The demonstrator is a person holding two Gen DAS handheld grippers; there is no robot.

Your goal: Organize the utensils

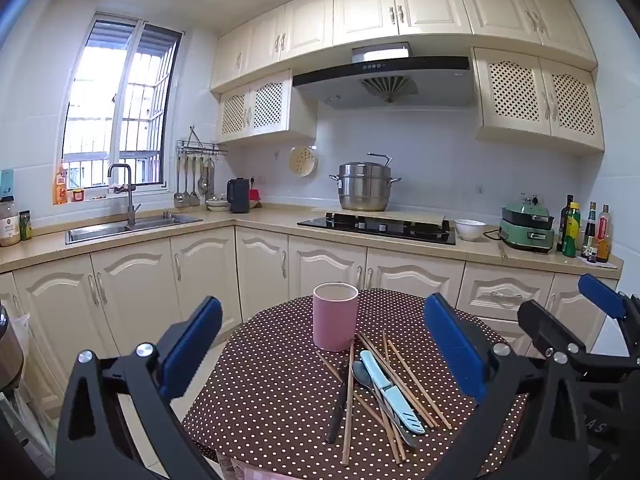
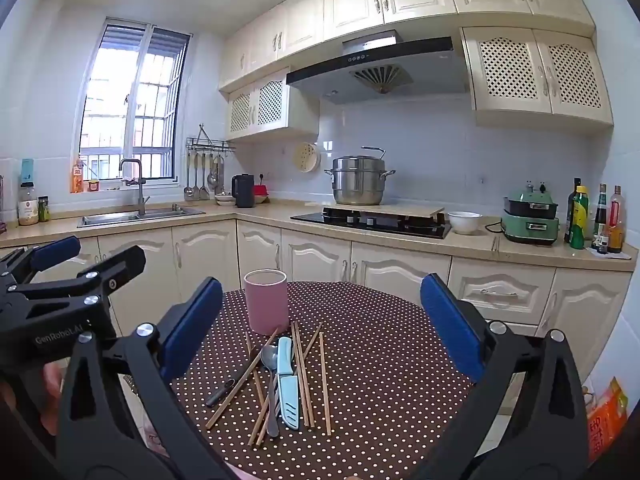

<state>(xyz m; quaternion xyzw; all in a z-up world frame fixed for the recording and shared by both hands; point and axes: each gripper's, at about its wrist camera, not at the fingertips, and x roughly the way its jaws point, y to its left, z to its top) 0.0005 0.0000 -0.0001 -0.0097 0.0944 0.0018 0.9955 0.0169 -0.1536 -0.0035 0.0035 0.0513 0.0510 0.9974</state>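
A pink cup (image 1: 335,316) (image 2: 266,301) stands upright on a round table with a brown polka-dot cloth (image 1: 272,400) (image 2: 380,360). In front of it lies a loose pile: several wooden chopsticks (image 1: 416,384) (image 2: 324,384), a light-blue sheathed knife (image 1: 390,390) (image 2: 287,380), a metal spoon (image 1: 362,374) (image 2: 269,358) and a black-handled utensil (image 1: 336,408) (image 2: 228,388). My left gripper (image 1: 320,350) is open and empty, above the table's near edge. My right gripper (image 2: 320,332) is open and empty, also short of the pile.
The right gripper shows at the right edge of the left wrist view (image 1: 592,320); the left one shows at the left of the right wrist view (image 2: 60,280). Behind the table run kitchen cabinets, a sink (image 1: 128,228), a hob with a steel pot (image 1: 364,186) and bottles (image 1: 584,232).
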